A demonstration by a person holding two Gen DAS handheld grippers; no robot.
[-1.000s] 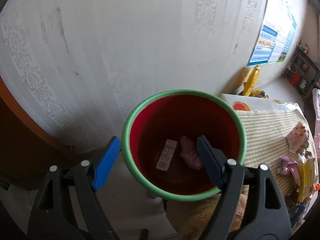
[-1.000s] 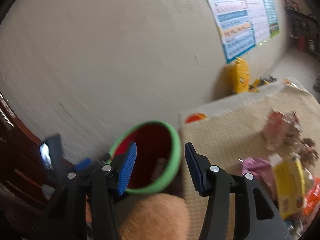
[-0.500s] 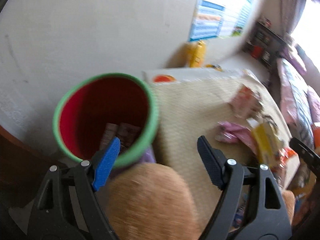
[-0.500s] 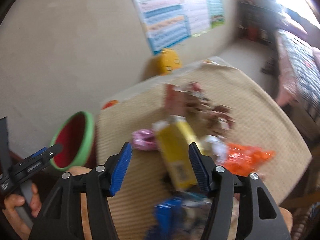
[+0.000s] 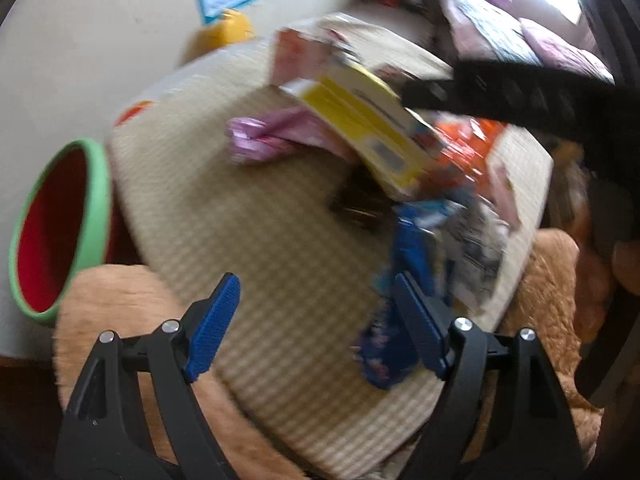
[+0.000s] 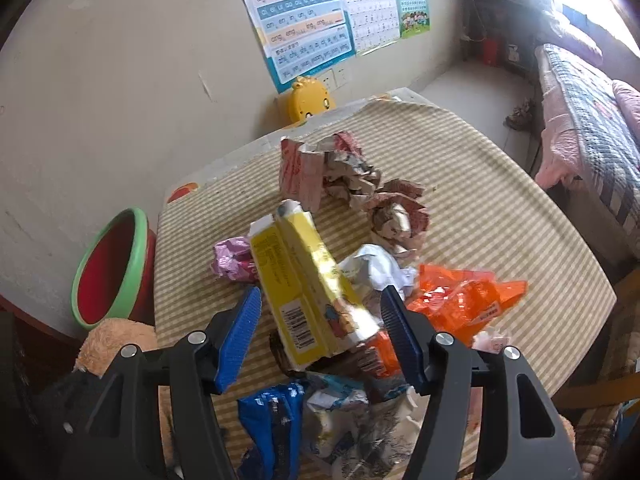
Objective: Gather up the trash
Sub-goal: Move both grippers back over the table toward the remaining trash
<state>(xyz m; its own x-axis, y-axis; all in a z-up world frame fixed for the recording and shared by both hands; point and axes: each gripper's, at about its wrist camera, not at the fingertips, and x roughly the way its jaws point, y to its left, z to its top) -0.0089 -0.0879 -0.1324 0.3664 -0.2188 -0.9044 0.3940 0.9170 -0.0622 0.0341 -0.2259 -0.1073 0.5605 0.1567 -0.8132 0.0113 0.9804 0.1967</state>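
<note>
Both grippers have swung from the red bin [image 6: 114, 268] at nine o'clock to the tabletop [image 6: 500, 216] litter; left gripper [image 5: 316, 320] released, right gripper [image 6: 320, 330] unclenched astride the yellow carton [image 6: 304, 292], next needing closure.

Beside my striped tablecloth [image 6: 500, 216]: yellow duck toy [image 6: 310, 100] behind it, wall charts [image 6: 304, 12] above, bed [image 6: 588, 120] rightward.

A beige-and-cream striped cloth [image 6: 500, 208] covers the surface, carrying a yellow carton [image 6: 308, 292], orange wrapper [image 6: 460, 300], pink foil wrapper [image 6: 232, 258], blue packet [image 6: 272, 412] and red-printed crumpled paper [image 6: 348, 172], with a red, green-rimmed bucket [image 6: 116, 264] at far left.
</note>
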